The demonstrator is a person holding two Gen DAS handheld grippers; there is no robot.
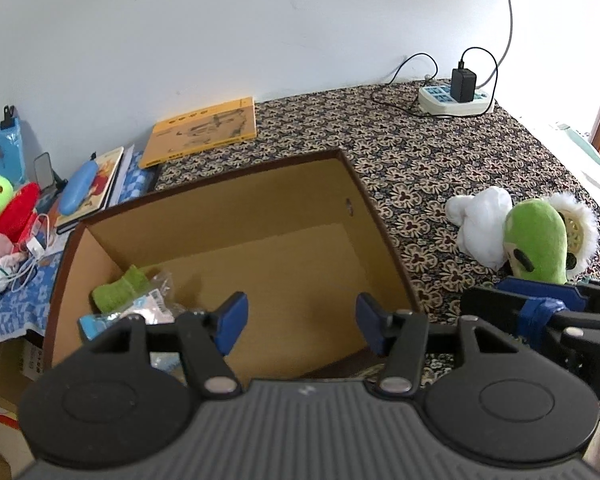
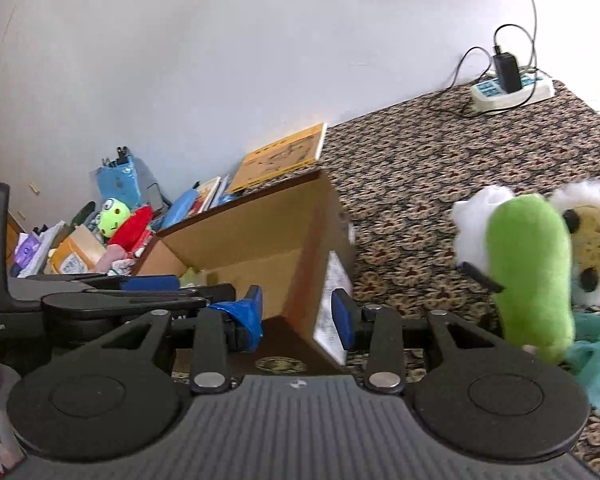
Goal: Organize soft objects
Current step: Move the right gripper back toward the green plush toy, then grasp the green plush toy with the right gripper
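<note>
Green plush [image 1: 536,240] lies on the patterned surface [image 1: 420,152], touching a white soft toy [image 1: 480,224], right of the open cardboard box [image 1: 284,216]. Green sock [image 1: 120,288] sits in the box's left corner. Your left tool [image 1: 298,322] hangs over the box, jaws apart, empty. Your right tool [image 2: 298,316] sits by the box corner, jaws apart, empty.

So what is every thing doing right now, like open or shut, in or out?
cardboard box: open on top, upright, mostly bare inside.
green sock: lying inside the box, in its left corner.
green plush toy: out of the box, on the patterned cloth.
white plush toy: out, touching the green one.
left hand-held gripper: open, nothing between its fingers.
right hand-held gripper: open, holding nothing.
black charger: plugged into the power strip.
</note>
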